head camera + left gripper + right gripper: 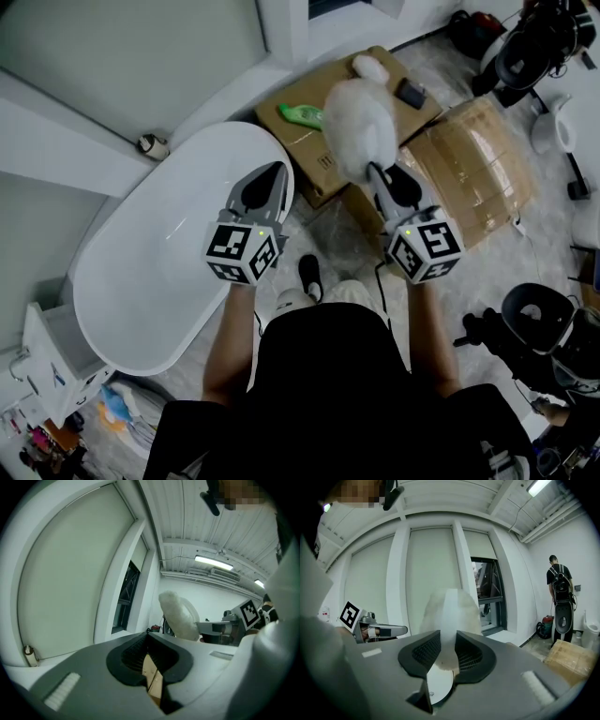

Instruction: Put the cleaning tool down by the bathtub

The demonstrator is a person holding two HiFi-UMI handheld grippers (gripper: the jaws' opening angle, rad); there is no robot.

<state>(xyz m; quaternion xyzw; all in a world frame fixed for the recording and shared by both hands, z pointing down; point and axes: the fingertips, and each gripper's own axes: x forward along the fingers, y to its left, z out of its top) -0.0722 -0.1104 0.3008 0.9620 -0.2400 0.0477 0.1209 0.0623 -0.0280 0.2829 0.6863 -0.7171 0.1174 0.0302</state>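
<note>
A fluffy white cleaning tool [356, 127] on a white handle sticks up from my right gripper [385, 181], which is shut on its handle; in the right gripper view the tool [449, 616] rises between the jaws. My left gripper [265, 188] is shut with nothing in it and hovers over the right end of the white oval bathtub [141, 281]. From the left gripper view the tool [178, 616] shows to the right, with the right gripper's marker cube behind it.
Cardboard boxes [469, 173] lie on the floor right of the tub, one carrying a green bottle [302, 115] and a dark object [411, 93]. A toilet [553, 127] and equipment stand at far right. A person [558, 599] stands by the far wall.
</note>
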